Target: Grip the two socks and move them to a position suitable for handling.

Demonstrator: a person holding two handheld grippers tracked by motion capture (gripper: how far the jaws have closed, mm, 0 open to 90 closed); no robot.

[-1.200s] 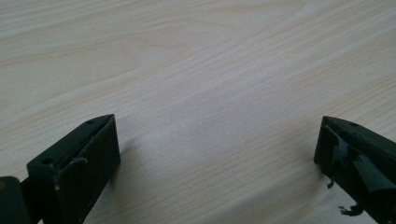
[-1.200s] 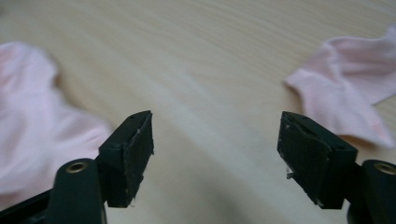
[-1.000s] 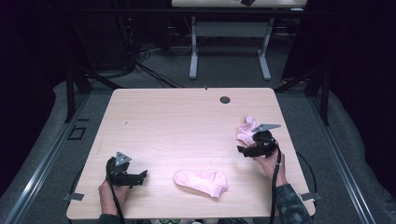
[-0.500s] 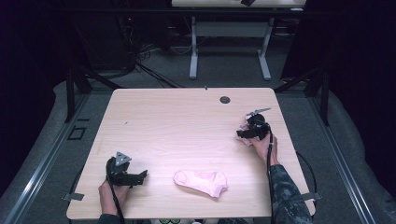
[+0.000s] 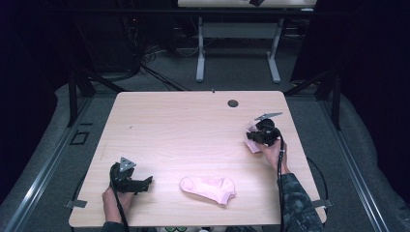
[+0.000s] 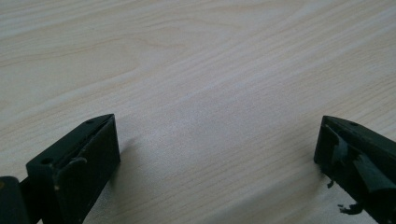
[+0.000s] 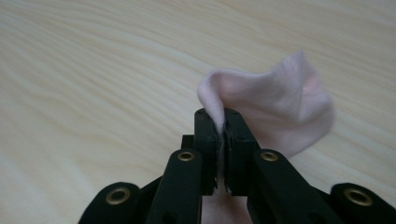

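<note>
A pink sock (image 5: 209,189) lies flat near the table's front edge, right of my left gripper (image 5: 147,182). That gripper rests on the wood, and in the left gripper view its jaws (image 6: 217,140) stand wide open over bare tabletop. At the right side my right gripper (image 5: 252,139) sits on a second pink sock (image 5: 253,147). Its jaws have just been closing. In the right gripper view the right gripper (image 7: 222,116) is shut on a fold of this sock (image 7: 280,112), which bunches up beyond the tips.
The light wooden table (image 5: 193,125) has a dark round grommet (image 5: 233,103) near its far edge. Behind it stands another table's white leg frame (image 5: 237,48) on grey floor. The person's right sleeve (image 5: 295,203) comes in at the bottom right.
My right gripper moved toward the far edge, onto the second sock, and its jaws went from open to shut on the cloth. The left gripper and the front sock stayed put.
</note>
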